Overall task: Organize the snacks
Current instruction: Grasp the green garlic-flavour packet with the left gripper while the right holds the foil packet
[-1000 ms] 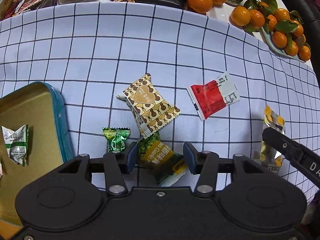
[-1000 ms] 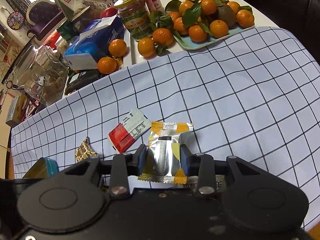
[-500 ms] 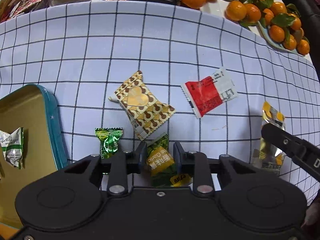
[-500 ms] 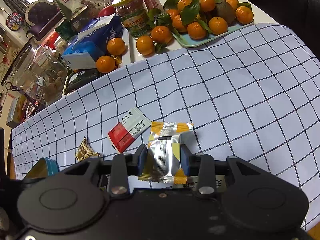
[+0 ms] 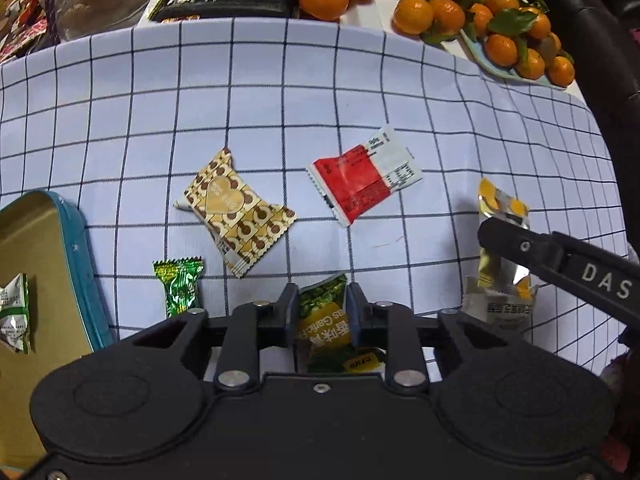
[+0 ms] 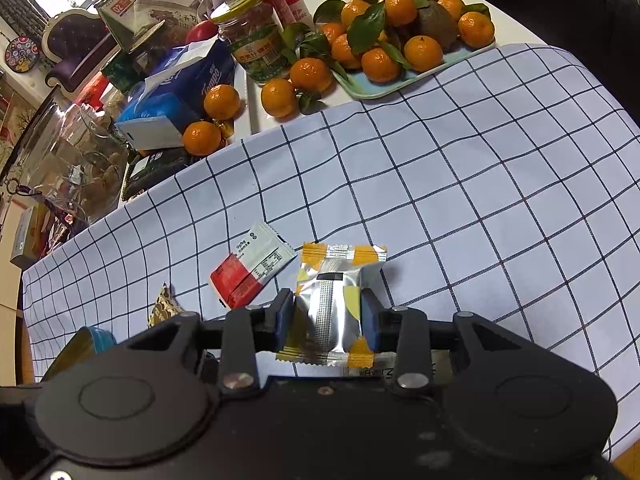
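My left gripper point(image 5: 322, 307) is clamping the green-yellow snack packet point(image 5: 325, 322), low over the checked cloth point(image 5: 280, 100); my right gripper point(image 6: 327, 320) is pinching the silver-yellow packet point(image 6: 334, 300). I'm judging both grips as shallow on slick foil, so either packet could slip or twist on the way to the gold tin point(image 5: 36, 264). I'm counting three loose on the cloth: heart-print packet point(image 5: 234, 208), red-white sachet point(image 5: 364, 176), green candy point(image 5: 180, 286). One wrapped piece point(image 5: 14, 316) is in the tin.
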A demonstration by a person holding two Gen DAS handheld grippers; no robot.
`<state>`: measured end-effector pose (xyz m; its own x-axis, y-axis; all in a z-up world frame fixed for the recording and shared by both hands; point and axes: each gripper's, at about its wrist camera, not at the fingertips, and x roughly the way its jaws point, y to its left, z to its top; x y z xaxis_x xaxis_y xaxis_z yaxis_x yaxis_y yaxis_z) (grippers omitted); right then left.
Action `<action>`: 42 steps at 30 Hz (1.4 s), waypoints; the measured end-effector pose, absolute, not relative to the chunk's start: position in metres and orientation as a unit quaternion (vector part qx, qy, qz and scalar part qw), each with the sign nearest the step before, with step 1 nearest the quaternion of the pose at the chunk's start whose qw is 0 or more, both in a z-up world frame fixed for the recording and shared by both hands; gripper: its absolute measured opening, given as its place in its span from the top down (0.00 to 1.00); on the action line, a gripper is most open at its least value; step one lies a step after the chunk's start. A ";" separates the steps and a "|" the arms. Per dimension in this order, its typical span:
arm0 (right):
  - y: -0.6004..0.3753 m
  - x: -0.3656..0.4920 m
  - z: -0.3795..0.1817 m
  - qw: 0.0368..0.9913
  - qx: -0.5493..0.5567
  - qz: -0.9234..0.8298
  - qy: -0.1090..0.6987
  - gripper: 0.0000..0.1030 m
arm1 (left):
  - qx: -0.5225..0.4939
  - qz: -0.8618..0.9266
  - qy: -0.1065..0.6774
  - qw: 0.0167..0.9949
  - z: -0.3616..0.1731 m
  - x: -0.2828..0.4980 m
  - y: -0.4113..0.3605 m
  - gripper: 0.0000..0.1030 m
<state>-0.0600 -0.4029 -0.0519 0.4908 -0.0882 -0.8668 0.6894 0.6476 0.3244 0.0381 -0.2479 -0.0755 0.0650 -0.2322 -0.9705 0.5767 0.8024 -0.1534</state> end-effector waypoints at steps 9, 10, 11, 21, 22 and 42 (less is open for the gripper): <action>-0.404 -0.060 -0.053 0.793 0.342 -0.241 0.443 0.63 | 0.148 -0.279 0.626 0.713 -0.078 0.034 -0.248 0.53; -0.404 -0.060 -0.053 0.793 0.342 -0.241 0.443 0.63 | 0.151 -0.278 0.628 0.711 -0.080 0.033 -0.249 0.51; -0.404 -0.060 -0.053 0.793 0.342 -0.241 0.444 0.63 | 0.154 -0.277 0.628 0.711 -0.081 0.033 -0.250 0.51; -0.405 -0.061 -0.053 0.790 0.347 -0.244 0.443 0.63 | 0.139 -0.271 0.636 0.709 -0.084 0.034 -0.252 0.53; -0.405 -0.061 -0.053 0.790 0.347 -0.244 0.442 0.63 | 0.132 -0.271 0.639 0.708 -0.083 0.036 -0.249 0.54; -0.389 -0.045 -0.055 0.789 0.341 -0.236 0.454 0.62 | 0.116 -0.248 0.642 0.716 -0.070 0.047 -0.229 0.50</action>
<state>-0.0450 -0.3890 -0.0549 0.4763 -0.0638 -0.8770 0.6822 0.6561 0.3228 0.0471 -0.2285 -0.0702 0.0518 -0.2054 -0.9773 0.5043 0.8501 -0.1519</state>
